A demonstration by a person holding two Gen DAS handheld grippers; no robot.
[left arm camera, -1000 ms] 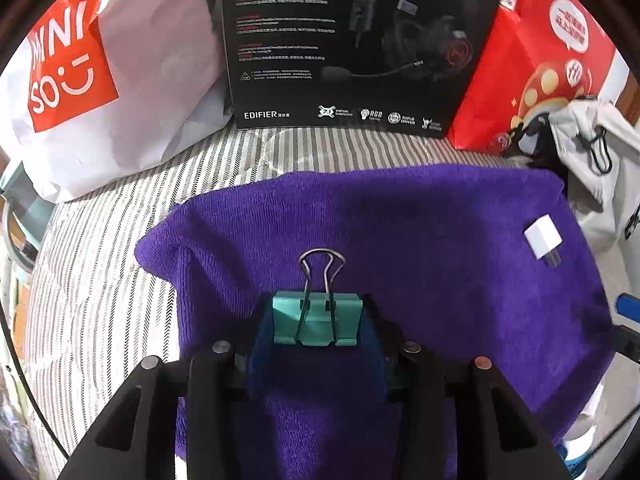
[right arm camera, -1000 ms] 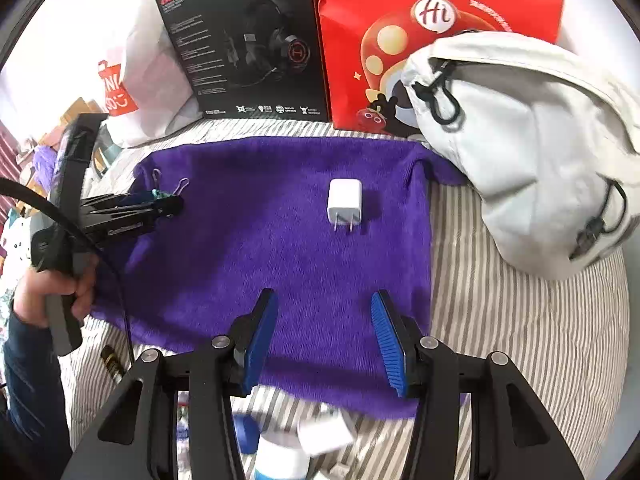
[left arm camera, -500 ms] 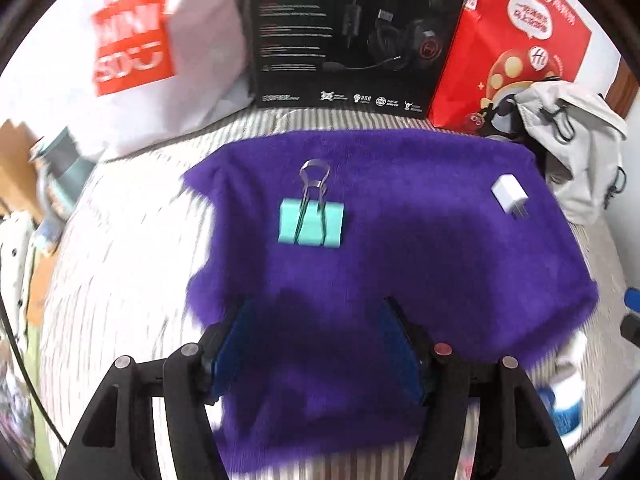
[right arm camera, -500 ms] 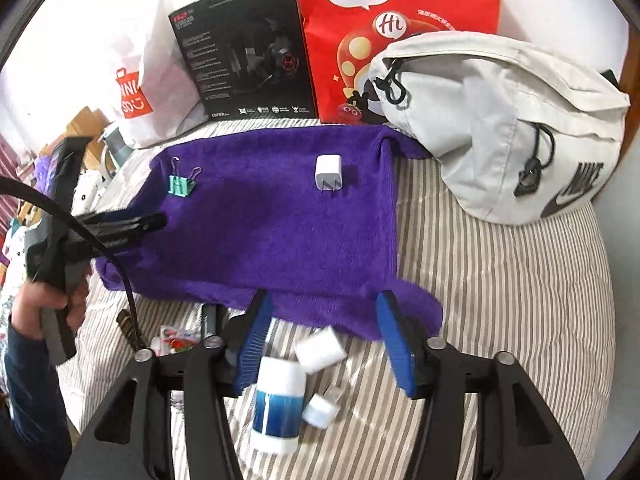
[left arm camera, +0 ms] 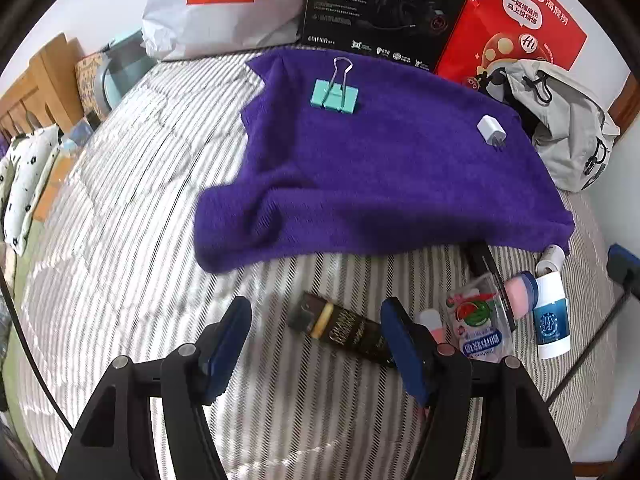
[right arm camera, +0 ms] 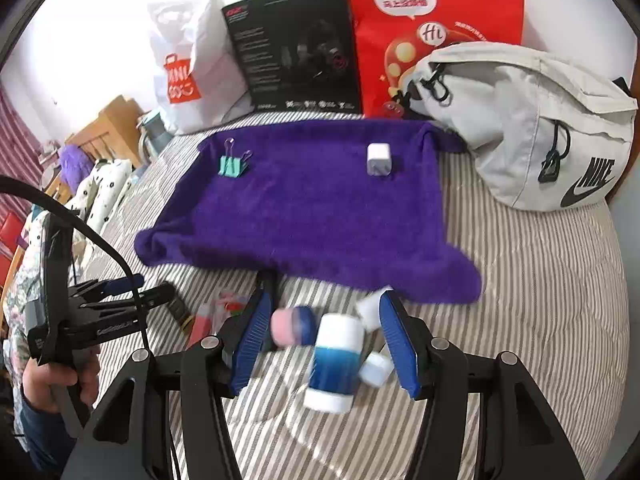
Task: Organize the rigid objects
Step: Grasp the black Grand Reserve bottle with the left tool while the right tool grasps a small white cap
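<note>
Both grippers wide, holding nothing.
Teal binder clip (left arm camera: 334, 96) and white charger (left arm camera: 491, 130) sit apart on purple towel (left arm camera: 380, 184); left gripper (left arm camera: 316, 344) over dark tube (left arm camera: 344, 330), right gripper (right arm camera: 326, 344) straddling white-blue bottle (right arm camera: 334, 364) on bed.

Along the back we see a white shopping bag (left arm camera: 224, 8) with an orange logo panel, leaning beside a black headset box (left arm camera: 384, 4). Next to that box stands a red paper bag (left arm camera: 516, 16) printed with a cartoon mushroom and white speech bubbles. We find a pale grey sling bag (right arm camera: 532, 120) with black cords and a dark swoosh logo slumped in front of the red bag, on the striped bedding (left arm camera: 132, 208). Off to the far side we make out a wooden bed frame (right arm camera: 108, 128), a white pillow (left arm camera: 24, 176) with small dark spots, and a purple fuzzy thing (right arm camera: 74, 160) we cannot identify.
</note>
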